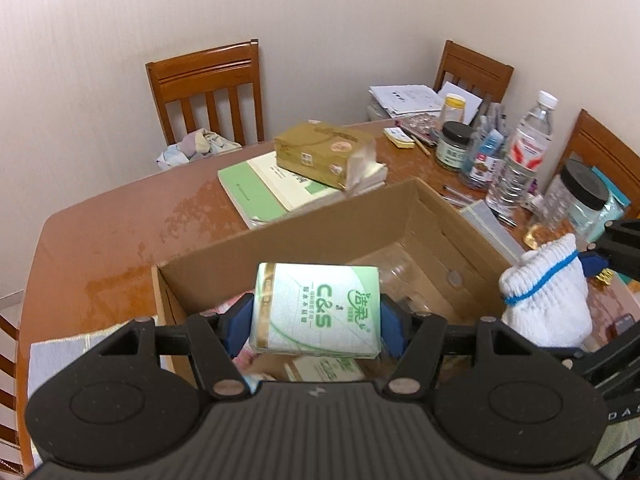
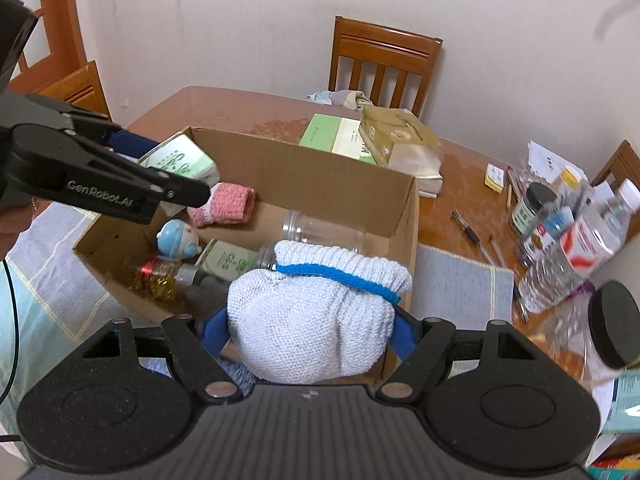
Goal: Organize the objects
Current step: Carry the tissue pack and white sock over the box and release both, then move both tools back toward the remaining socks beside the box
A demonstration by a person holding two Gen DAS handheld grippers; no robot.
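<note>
The left tongs are clenched on a green tissue pack, blue pads pressed to its two sides, holding it in the air above the near end of the open cardboard box. The right tongs grip a rolled white sock with a blue band, held over the near right corner of the same box.

Inside the box lie a second tissue pack, a small bottle with gold contents, a blue and white toy figure, a pink knitted piece and a clear plastic jar on its side. The box stands on the worktop, partly on a pale cloth mat at the near edge.

Beyond the box, a tan tissue box rests on a stack of green books towards the far edge. At the far right corner are pens, a dark-lidded jar, a water bottle and loose papers. Wooden chairs stand against the wall behind.
</note>
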